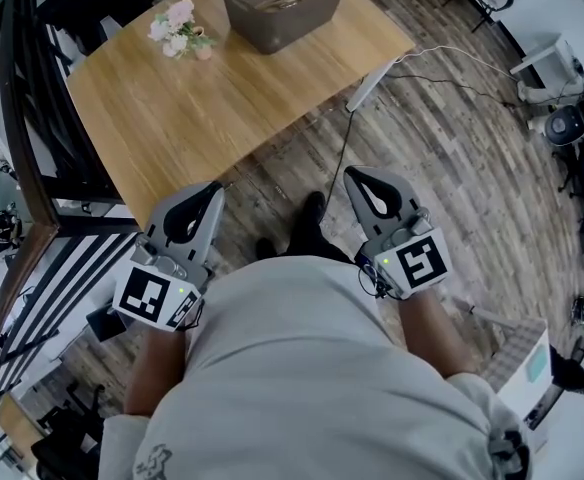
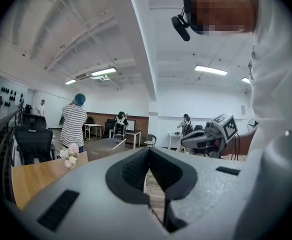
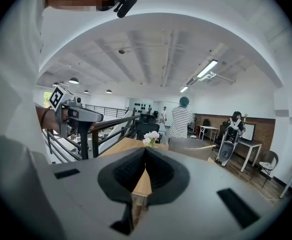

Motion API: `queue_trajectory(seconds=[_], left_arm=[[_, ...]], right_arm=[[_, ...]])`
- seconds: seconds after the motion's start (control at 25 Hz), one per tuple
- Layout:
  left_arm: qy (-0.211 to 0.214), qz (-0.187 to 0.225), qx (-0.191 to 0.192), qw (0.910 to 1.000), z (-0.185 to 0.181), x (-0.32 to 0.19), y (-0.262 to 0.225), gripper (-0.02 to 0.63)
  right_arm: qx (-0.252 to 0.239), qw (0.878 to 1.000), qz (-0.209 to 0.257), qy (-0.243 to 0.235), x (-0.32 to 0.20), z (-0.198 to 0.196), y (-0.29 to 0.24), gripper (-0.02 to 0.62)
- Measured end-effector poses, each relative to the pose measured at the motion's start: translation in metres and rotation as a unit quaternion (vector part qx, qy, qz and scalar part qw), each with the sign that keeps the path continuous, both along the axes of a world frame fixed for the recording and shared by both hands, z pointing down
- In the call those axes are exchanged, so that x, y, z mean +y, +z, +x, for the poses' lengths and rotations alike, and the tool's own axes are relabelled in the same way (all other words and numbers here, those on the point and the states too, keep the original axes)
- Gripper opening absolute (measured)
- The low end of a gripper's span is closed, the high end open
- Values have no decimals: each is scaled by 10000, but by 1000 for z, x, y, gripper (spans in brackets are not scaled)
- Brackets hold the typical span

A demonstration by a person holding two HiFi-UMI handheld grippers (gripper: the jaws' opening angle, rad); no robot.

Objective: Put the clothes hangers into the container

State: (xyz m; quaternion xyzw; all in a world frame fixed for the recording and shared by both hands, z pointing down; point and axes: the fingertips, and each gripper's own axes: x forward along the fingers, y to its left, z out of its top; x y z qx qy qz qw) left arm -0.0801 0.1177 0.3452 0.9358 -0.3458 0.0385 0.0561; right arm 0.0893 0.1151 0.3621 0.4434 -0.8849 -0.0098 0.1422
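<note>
Left gripper (image 1: 213, 189) and right gripper (image 1: 351, 174) (both empty) closed, pointing forward.

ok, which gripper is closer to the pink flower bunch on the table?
Left: left gripper hovers by the wooden table's near corner, on the pink flower bunch's side; right gripper is farther, over the plank floor.

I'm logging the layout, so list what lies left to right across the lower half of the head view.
black railing → left claw → shoes → right claw
</note>
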Motion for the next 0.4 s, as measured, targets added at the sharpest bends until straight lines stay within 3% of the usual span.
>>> queue_trajectory(seconds=[0.4], left_arm=[[66, 4, -35, 10000, -2, 0, -2, 6]], right_arm=[[46, 10000, 66, -21, 5, -1, -1, 6]])
